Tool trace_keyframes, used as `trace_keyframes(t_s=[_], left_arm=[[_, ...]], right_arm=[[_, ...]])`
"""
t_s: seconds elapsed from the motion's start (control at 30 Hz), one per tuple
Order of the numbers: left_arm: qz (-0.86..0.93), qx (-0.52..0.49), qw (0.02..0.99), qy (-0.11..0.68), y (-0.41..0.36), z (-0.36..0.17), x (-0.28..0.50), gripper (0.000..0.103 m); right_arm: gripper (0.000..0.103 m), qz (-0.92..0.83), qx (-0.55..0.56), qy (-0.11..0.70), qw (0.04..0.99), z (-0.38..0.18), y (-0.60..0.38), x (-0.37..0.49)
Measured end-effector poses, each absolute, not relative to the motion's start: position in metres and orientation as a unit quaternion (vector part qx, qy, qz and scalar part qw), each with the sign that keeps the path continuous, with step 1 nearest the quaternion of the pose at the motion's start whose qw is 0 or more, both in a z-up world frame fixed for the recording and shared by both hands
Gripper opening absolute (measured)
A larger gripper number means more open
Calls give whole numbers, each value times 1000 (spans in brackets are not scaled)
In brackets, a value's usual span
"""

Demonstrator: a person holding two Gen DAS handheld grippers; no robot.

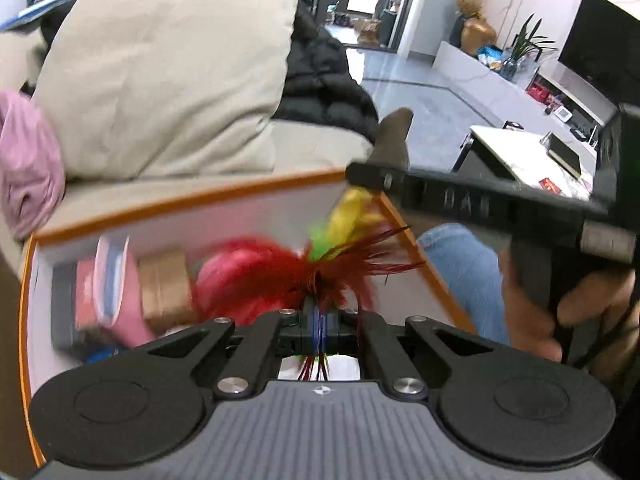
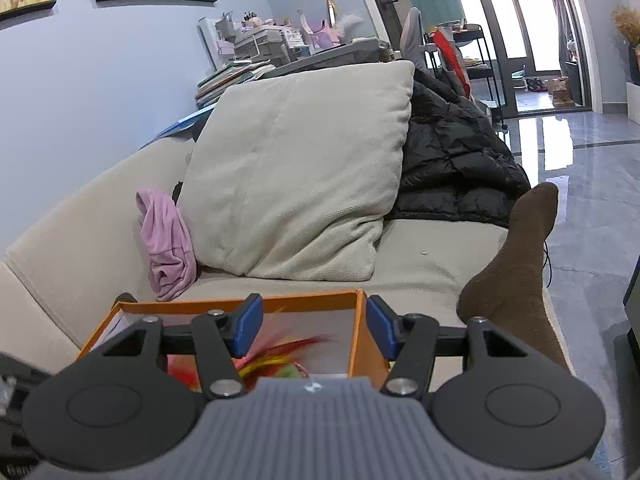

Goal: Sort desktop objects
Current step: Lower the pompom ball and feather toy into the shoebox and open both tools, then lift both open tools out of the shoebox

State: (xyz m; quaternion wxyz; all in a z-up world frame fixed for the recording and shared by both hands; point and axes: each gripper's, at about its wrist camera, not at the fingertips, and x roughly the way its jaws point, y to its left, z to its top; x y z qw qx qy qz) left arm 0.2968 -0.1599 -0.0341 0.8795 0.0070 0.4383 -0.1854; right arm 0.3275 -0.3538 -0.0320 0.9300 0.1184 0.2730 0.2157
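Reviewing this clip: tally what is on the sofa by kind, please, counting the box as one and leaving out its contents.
Cushion: 1
Black jacket: 1
Pink cloth: 1
Orange box: 1
Socked foot: 1
Total: 5

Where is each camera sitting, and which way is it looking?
Left wrist view: sits on the left gripper, looking down into the orange box; jaws shut on a feather toy. A jeans leg, a socked foot and the hand holding the other gripper show.
Right wrist view: sits on the right gripper, looking over the box at the cushion; jaws open, nothing between them. The foot shows.
Both share: box, feather toy, cushion, pink cloth, black jacket, foot.
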Motion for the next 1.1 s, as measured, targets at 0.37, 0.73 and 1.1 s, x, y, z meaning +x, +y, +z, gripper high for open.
trace_keyframes(t_s=[0.37, 0.73, 1.1], left_arm=[[-167, -6, 896, 411, -170, -39, 342, 4], [-116, 6, 892, 436, -133, -30, 306, 18], [3, -39, 905, 424, -48, -18, 245, 19]], right_arm=[[59, 206, 139, 266, 931, -31, -366, 330], [49, 224, 120, 261, 931, -29, -358, 316], [49, 343, 65, 405, 845, -44, -284, 290]])
